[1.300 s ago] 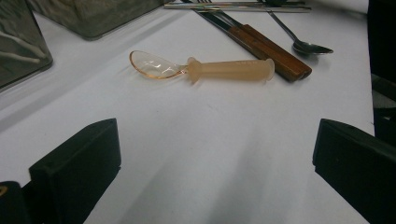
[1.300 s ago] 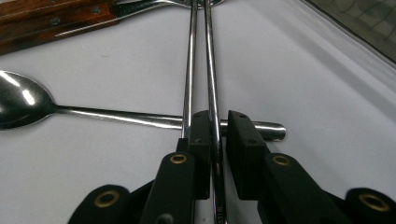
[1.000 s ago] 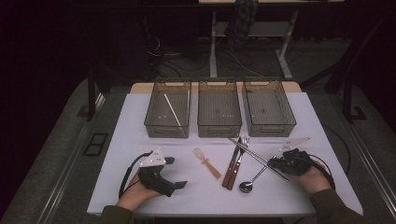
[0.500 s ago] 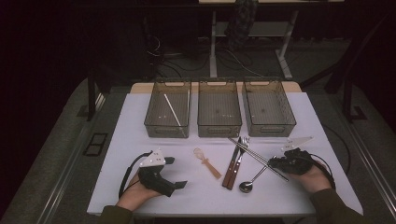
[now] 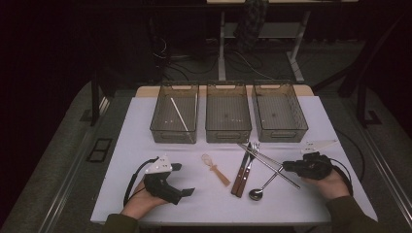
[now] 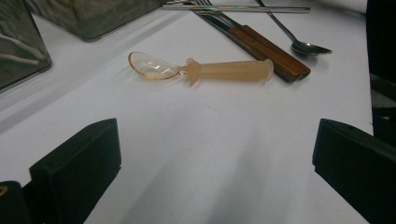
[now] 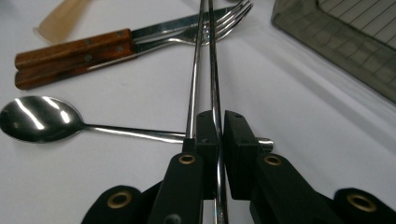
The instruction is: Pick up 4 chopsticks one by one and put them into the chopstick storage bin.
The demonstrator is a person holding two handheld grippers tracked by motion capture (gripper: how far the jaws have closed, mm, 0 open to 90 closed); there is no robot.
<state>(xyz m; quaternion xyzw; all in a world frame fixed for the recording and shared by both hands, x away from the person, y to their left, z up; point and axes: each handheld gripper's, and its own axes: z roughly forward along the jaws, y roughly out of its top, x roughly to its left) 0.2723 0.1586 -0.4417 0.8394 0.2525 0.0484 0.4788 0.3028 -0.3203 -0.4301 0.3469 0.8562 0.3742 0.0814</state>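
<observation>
Right gripper (image 7: 217, 135): jaws pinched narrow on one metal chopstick (image 7: 214, 70), gripped near its end; low over the table at the right side (image 5: 311, 167).
Second chopstick (image 7: 194, 70): runs just beside the held one, past the left jaw's outer side; whether it touches that jaw, I cannot tell.
Chopstick pair in the high view (image 5: 267, 164): lies slanted, crossing the metal spoon's (image 5: 265, 184) handle, far tips over the fork (image 5: 252, 151) and knife (image 5: 241, 167).
Fork and knife: side by side, wooden handles touching, in front of the middle bin (image 5: 228, 112).
Left gripper (image 5: 167, 180): jaws spread wide, nothing between them, resting on the white table (image 5: 121, 145) at the left.
Plastic spoon (image 6: 201, 70): clear bowl, pale orange handle, flat on the table ahead of the left jaws, apart from them.
Left bin (image 5: 175, 112): holds one white stick (image 5: 179, 114), lying slanted.
Right bin (image 5: 279, 111): next to the middle one, behind the cutlery.
</observation>
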